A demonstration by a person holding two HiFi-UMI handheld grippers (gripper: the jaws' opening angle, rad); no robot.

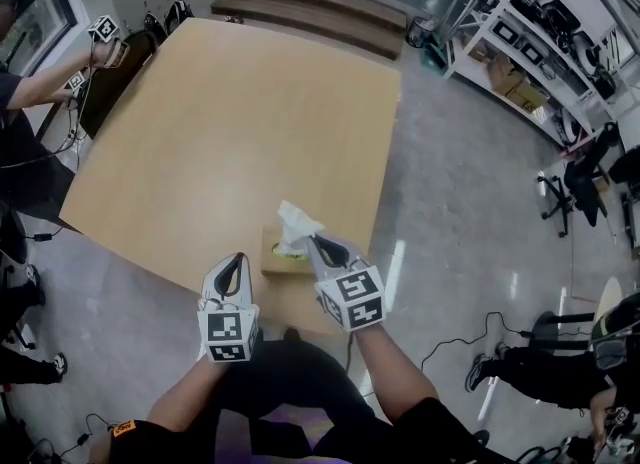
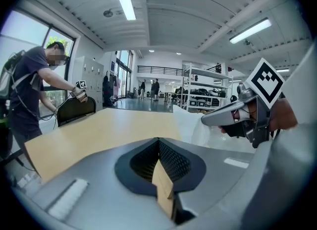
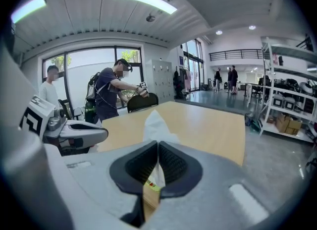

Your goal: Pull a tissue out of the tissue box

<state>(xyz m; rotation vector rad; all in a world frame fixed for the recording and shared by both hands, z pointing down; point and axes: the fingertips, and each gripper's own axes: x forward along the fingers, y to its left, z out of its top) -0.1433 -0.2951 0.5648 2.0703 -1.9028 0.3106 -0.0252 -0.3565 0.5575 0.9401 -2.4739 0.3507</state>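
Pinched shut on the tissue with the right hand-held gripper, directly above the tissue box, lower centre of frame, near the front edge of the surface. Stands upright, lower end in the box: likely calls for a straight upward pull. Closed empty at the left hand-held gripper, just left of the box.

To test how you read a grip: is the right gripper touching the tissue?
Touching. The right gripper view shows the right gripper with its jaws closed on the white tissue, which stands up beyond the pads.
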